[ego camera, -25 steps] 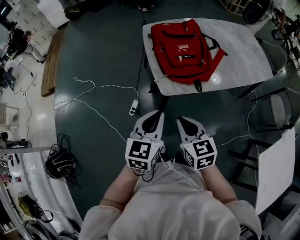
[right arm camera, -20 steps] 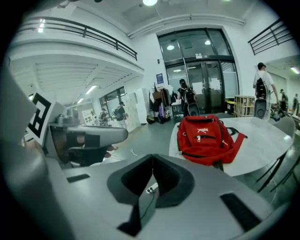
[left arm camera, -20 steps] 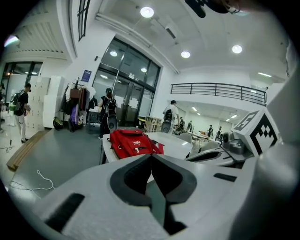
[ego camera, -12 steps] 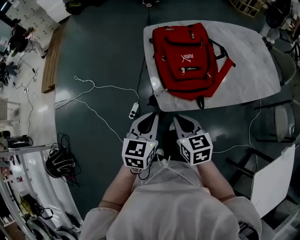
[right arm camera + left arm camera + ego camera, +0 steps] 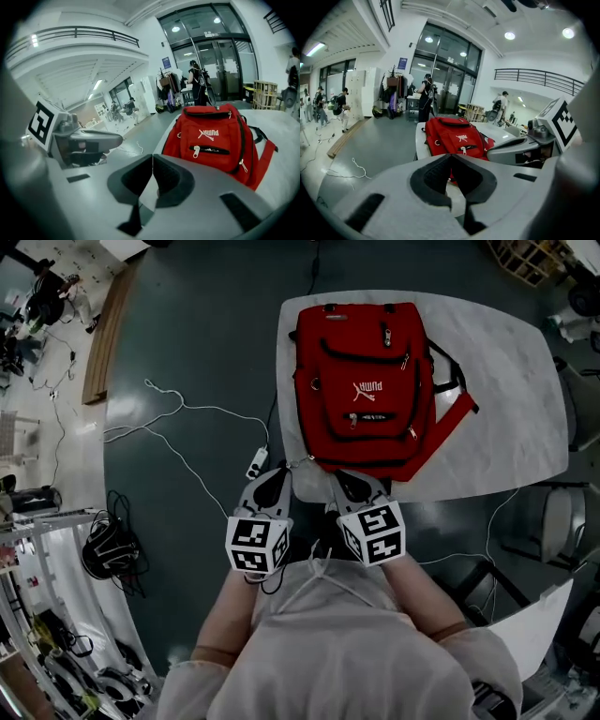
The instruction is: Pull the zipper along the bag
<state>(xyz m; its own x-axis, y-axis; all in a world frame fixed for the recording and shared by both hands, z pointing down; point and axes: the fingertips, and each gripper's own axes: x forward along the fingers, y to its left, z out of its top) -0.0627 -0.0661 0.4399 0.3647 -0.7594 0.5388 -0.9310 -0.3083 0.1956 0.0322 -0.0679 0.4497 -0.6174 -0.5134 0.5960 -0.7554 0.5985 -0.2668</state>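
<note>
- Backpack (image 5: pixel 452 138): near edge hidden behind the left gripper (image 5: pixel 451 156) in the left gripper view.
- Zipper pulls (image 5: pixel 353 419): too small in the head view to tell which tracks are closed.
- Far people (image 5: pixel 425 96): too small for detail.
- Person's torso (image 5: pixel 347 652): cut off by the bottom edge.

Red bag (image 5: pixel 366 381) with black trim and a white logo, pale marbled table (image 5: pixel 511 371), dark grey-green floor (image 5: pixel 197 343), grey left gripper (image 5: pixel 281 469) and right gripper (image 5: pixel 338 473) bearing black-and-white square markers (image 5: pixel 255 545).
</note>
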